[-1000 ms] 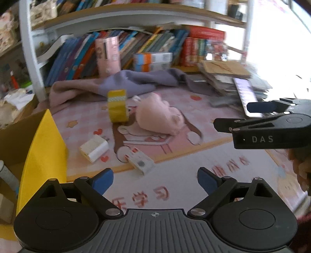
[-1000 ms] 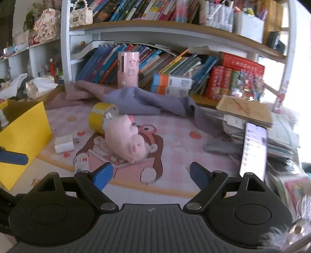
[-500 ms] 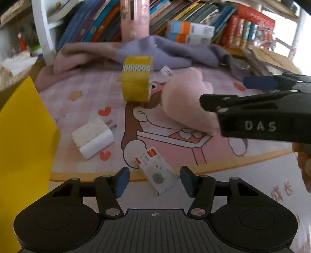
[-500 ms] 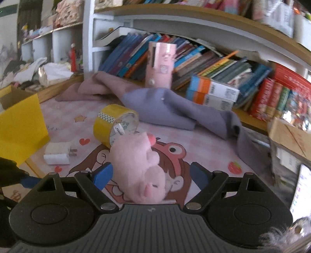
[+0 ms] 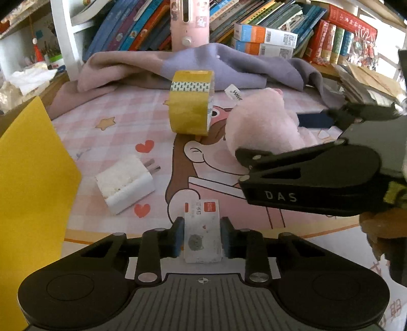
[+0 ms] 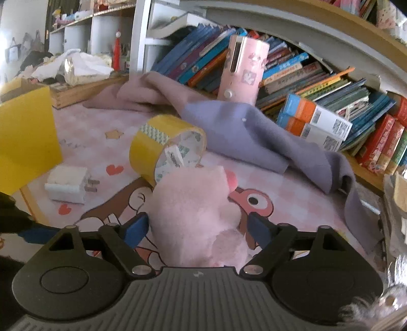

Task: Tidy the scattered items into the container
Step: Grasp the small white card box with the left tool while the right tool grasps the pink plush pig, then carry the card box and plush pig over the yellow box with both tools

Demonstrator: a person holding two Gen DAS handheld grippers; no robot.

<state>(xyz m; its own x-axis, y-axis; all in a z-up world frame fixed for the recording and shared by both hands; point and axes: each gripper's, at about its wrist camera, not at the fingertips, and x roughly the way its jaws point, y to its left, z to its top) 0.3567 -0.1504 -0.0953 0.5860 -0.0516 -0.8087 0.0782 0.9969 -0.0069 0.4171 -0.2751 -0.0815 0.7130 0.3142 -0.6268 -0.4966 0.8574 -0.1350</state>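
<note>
My left gripper is shut on a small white box with a red label lying on the pink cartoon mat. The right gripper straddles a pink plush toy. Its jaws are closing, and the right blue pad still stands a little off the plush. In the left wrist view that gripper reaches in from the right over the plush. A yellow tape roll and a white charger plug lie loose on the mat. The yellow-flapped cardboard container is at the left.
A crumpled purple and pink cloth lies along the back of the mat. Behind it stand a pink cylinder and a shelf of leaning books. Orange and blue boxes and a paper stack sit at the right.
The left gripper came down over the small white box and shut on it. The right gripper moved forward and down onto the pink plush, and its jaws have narrowed around it.
</note>
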